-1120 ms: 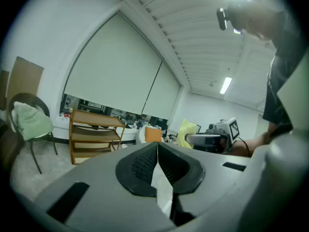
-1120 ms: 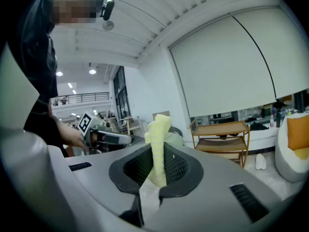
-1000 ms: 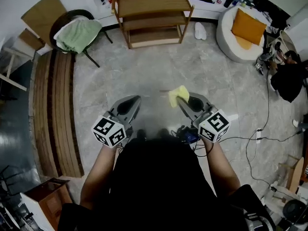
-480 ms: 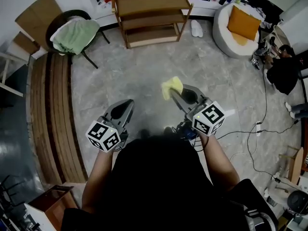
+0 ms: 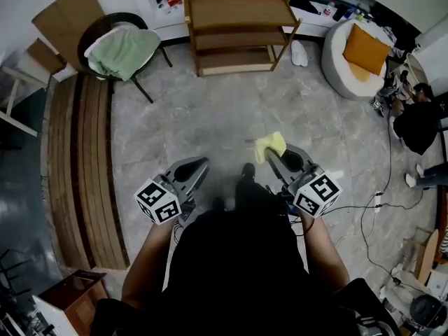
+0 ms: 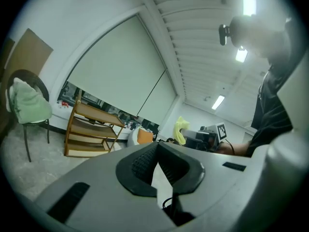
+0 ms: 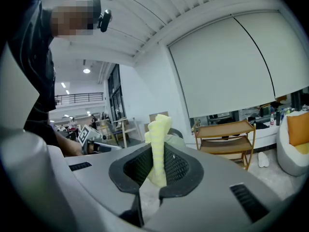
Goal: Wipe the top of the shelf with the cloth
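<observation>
Yellow and soft, the small folded cloth (image 5: 270, 145) stands upright in the right gripper (image 5: 269, 155), whose fingers are clamped on its lower part so that the free end sticks up past the tips. The left gripper (image 5: 201, 165) is held out alongside, its fingers closed together on nothing. Both hang over the grey marbled floor (image 5: 210, 110), well apart from the three-tier wooden shelf (image 5: 238, 10) against the far wall, whose top board looks bare from here. I'd say the step in hand is carrying the cloth over to that shelf. To do it well, the grip should stay firm, and the gripper should come down tilted so the loose end lies flat on the wood rather than the fingertips scraping it. Long overlapping strokes from end to end would suit, minding the corner posts that rise above the board.
</observation>
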{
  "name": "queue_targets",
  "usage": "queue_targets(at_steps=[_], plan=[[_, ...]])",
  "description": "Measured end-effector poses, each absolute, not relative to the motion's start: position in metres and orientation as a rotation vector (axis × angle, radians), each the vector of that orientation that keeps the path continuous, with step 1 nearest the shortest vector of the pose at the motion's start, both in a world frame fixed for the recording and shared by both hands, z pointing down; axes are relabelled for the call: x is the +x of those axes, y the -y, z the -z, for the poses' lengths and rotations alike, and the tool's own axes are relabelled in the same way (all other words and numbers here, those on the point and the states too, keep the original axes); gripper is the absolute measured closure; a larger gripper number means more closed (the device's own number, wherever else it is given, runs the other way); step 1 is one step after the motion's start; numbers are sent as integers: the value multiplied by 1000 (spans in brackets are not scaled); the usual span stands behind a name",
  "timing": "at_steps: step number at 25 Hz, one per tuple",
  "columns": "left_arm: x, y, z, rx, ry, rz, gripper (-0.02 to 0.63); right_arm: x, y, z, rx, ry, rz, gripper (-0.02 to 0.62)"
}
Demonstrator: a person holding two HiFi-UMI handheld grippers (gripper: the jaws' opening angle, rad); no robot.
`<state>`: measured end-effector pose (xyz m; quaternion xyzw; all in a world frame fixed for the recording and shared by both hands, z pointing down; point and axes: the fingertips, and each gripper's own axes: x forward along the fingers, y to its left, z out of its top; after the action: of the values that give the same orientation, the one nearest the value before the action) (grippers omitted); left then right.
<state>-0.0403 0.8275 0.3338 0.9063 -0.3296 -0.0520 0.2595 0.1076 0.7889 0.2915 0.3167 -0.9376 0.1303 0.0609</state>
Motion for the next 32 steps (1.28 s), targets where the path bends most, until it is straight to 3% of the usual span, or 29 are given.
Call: queue_targets(at_steps=[32], plan=[[-53, -467, -330, 2304, 1100, 27, 594, 89, -401, -321, 699, 2937, -598, 546]])
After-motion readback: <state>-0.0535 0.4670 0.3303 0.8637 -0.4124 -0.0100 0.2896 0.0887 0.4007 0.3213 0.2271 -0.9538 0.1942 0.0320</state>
